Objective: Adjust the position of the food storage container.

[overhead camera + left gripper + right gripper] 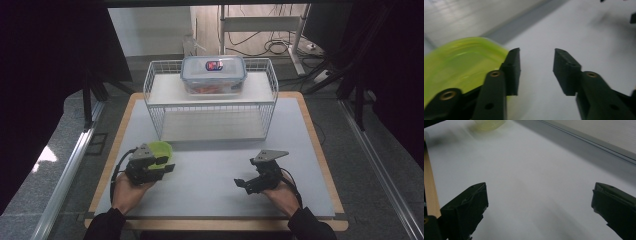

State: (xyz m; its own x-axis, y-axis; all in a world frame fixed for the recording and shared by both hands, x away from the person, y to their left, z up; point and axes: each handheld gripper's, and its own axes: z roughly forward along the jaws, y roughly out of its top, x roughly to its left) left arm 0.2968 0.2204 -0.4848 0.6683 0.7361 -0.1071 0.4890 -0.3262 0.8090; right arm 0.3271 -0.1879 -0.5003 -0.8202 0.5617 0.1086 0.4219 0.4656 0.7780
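hiding half the green bowl (161, 148), left gripper (167, 165) gapes

Lidded box (213, 75) on wire rack (159, 107)

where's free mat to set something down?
Bare mat lies between the left tool and right tool, up to the wire rack. Its lower shelf is free too. Crowded: the green bowl by the left tool; the food container on the top shelf.
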